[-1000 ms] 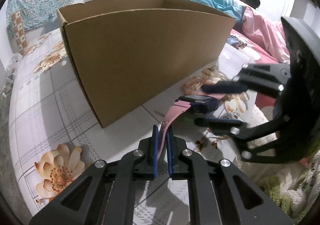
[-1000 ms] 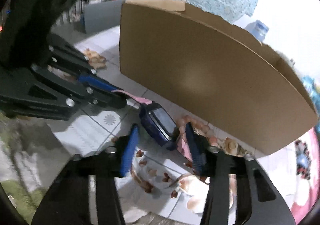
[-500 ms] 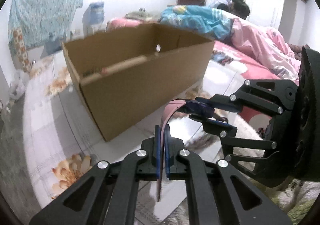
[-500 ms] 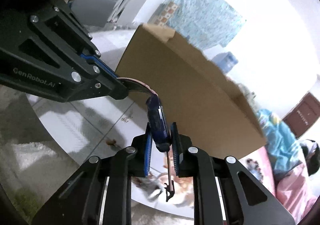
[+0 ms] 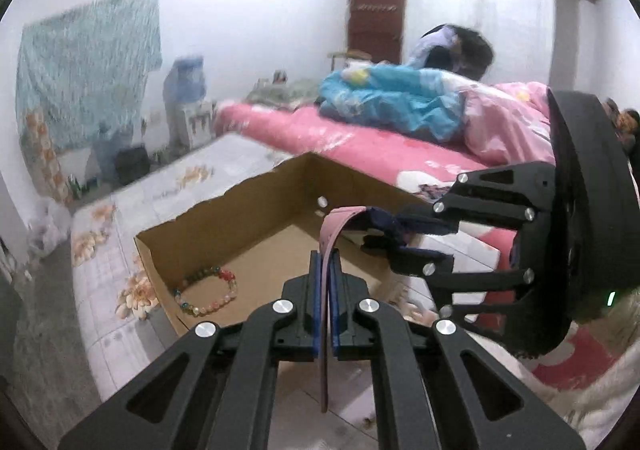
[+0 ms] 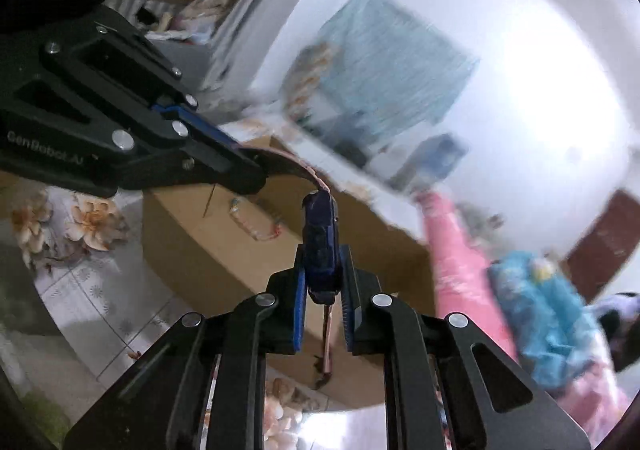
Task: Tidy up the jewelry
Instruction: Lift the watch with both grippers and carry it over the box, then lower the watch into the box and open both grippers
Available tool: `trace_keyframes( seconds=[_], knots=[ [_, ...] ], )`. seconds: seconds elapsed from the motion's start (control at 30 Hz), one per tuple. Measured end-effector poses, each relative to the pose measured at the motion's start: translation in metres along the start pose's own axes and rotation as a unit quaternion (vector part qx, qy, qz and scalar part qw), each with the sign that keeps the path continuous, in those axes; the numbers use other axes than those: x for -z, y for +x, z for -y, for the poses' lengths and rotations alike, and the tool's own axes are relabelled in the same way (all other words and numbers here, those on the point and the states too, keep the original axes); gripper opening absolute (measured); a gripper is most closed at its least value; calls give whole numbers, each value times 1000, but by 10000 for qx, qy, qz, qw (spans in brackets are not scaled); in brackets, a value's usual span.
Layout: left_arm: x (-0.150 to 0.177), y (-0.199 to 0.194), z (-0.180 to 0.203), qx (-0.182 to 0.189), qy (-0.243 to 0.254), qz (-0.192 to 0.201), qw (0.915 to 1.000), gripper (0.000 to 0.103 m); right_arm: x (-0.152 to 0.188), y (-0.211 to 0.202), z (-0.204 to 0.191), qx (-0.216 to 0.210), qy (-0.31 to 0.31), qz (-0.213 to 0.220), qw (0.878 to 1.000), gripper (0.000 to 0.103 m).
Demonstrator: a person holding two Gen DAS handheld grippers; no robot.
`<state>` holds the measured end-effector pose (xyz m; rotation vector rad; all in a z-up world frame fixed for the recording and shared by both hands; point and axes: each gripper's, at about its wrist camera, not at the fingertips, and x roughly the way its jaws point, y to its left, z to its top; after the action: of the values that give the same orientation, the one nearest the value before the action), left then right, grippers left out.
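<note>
From the left wrist camera, the left gripper (image 5: 325, 298) has its blue pads pinched tight on the pink strap (image 5: 329, 270) of a watch, the strap's loose end hanging down below the fingers. The strap arches up and over to the right, where the right gripper (image 5: 374, 232) pinches the dark blue watch body. The watch hangs in the air above the near edge of an open cardboard box (image 5: 208, 226). Inside the box, close to its near left corner, lies a beaded bracelet (image 5: 206, 292). The box stands on a floral sheet (image 5: 104, 234), with a pink bed (image 5: 360, 138) behind it.

From the right wrist camera, the right gripper (image 6: 322, 290) is clamped on the watch body (image 6: 319, 246), its pads pressing the two sides; its claw has just been closing onto it. A strap end with the buckle dangles below. At the left, the left gripper (image 6: 256, 174) holds the other strap. The bracelet (image 6: 256, 224) shows blurred on the box floor (image 6: 208, 250) beyond.
</note>
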<state>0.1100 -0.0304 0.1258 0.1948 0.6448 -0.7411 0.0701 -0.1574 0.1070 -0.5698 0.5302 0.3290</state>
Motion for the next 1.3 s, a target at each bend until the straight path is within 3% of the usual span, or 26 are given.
trace_keyframes(
  seconds=[0.03,0.13,0.2,0.33,0.37,0.4,0.5,0.53,0.6,0.67,0.87,0.97,1.03,1.13,1.3],
  knots=[
    [-5,10,-9,-2,-135,-136,9998,3,-5,16,13,-466,108,-220,9986,13],
    [-15,48,-39,109,-650,-690,9954,3,-13,48,39,-1261,244,-736,9890,13],
    [-17,71,-54,155,-824,-993,9915,3,-17,74,55,-1807,382,-1139,9762,13],
    [-17,102,-69,-41,-892,-1516,9844,8,-18,125,72,-2426,478,-1901,9501,13],
    [-17,106,-73,-208,-923,-1584,9828,15,-16,135,71,-2512,482,-2069,9443,13],
    [-17,106,-77,-244,-960,-1568,9827,22,-16,146,73,-2619,482,-2272,9367,13],
    [-14,97,-85,-171,-1167,-1387,9833,25,-9,176,62,-2840,415,-2811,9158,13],
    [-13,93,-86,-183,-1198,-1328,9837,25,-6,187,60,-2994,431,-3101,9013,13],
    [-11,82,-85,-171,-1214,-1211,9850,25,-7,192,57,-2951,234,-3181,9007,13],
    [-6,69,-82,-106,-1228,-1126,9860,25,-6,199,51,-2912,-34,-3462,8918,13],
    [5,43,-83,-54,-1321,-938,9868,25,-16,210,57,-2293,-534,-3529,9056,22],
    [16,31,-84,-18,-1423,-861,9861,27,-18,210,66,-2001,-298,-3522,9138,26],
    [20,28,-85,-28,-1467,-829,9857,28,-21,211,76,-1619,-24,-3541,9211,35],
    [31,20,-85,-83,-1519,-759,9854,28,-22,208,84,-1245,261,-3548,9263,34],
    [45,3,-86,-186,-1573,-500,9861,32,-32,189,83,-1489,527,-3331,9296,26]
  ],
)
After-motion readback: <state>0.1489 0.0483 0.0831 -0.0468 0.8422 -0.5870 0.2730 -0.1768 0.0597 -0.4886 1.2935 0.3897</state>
